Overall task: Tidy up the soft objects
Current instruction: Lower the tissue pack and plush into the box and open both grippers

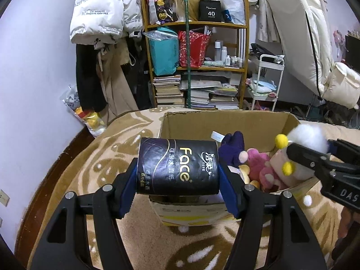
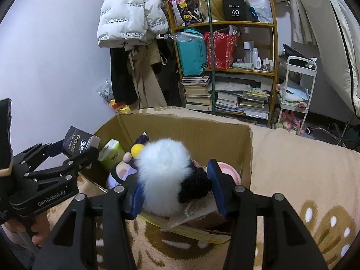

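2 soft things are in hand at once, both over the cardboard box (image 1: 227, 123) that sits on the patterned blanket (image 1: 117, 148) of the bed. The left hand-held gripper (image 1: 177, 175) is clamped on a dark tissue pack (image 1: 178, 166), its blue pads pressing the 2 short ends, with the pack held above the box's near rim. Its plastic wrap looks slick, yet the paper inside should give a little, so an end-to-end squeeze seems a fair hold; it is probably light. The right hand-held gripper (image 2: 175, 189) is closed around a fluffy white plush (image 2: 163, 168) with a black part, held above the box's near rim. That toy is likely very light and squashy; fur alone may slip, so the firmer body is the better place to grip. Inside the box lie a pink plush (image 1: 258, 164), a purple toy (image 1: 232, 148) and a green tissue pack (image 2: 111, 156).
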A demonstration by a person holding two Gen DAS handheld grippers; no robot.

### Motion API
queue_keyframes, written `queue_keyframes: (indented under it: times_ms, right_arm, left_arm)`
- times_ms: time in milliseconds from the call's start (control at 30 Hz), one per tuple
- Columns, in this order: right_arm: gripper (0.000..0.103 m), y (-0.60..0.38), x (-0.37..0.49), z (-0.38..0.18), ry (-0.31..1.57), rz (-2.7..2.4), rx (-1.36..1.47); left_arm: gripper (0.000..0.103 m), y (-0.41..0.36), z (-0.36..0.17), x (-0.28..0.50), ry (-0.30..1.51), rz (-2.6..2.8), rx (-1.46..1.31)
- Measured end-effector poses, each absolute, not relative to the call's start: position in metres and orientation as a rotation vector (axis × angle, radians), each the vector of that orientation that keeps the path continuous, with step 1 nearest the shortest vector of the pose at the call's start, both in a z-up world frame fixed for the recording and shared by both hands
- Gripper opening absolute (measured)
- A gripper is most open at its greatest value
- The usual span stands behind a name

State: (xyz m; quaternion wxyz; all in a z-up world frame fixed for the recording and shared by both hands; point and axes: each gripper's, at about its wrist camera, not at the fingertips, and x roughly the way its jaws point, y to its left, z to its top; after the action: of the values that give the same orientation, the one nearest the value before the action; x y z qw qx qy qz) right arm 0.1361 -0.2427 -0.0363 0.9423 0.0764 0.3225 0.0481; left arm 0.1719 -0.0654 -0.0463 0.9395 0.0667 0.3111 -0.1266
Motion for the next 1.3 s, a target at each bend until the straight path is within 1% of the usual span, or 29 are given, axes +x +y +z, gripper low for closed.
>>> queue_keyframes:
  times_ms: [900,967,1000,1033,1067,1233,1300]
  right_arm:
    - [0.056,-0.249,0.138,-0.038,0.659,0.079,0.181]
    - [0.056,-0.249,0.139,-0.038,0.659,0.079,0.176]
    - [0.056,-0.249,0.138,-0.038,0.659,0.08,0.179]
    - [0.056,-0.249,0.139,-0.038,0.659,0.083,0.182]
    - [0.057,-0.249,0.139,-0.038,0.659,0.084,0.183]
    - [0.062,-0.248,0.14,-0.035,0.65,0.088,0.19]
    - [0.068,-0.247,0.139,-0.034,0.647,0.084,0.183]
  left_arm:
    - [0.065,-0.078,-0.051,0.173,0.655,-0.379,0.119]
    - [0.066,-0.078,-0.052,0.172,0.659,-0.387,0.116]
    - [0.072,-0.078,-0.052,0.172,0.659,-0.388,0.116]
    - [0.081,-0.078,-0.052,0.172,0.656,-0.385,0.115]
    - [0.082,-0.077,-0.051,0.171,0.647,-0.381,0.113]
    - [0.083,-0.074,-0.049,0.171,0.647,-0.361,0.114]
    - [0.083,-0.071,-0.049,0.17,0.654,-0.346,0.114]
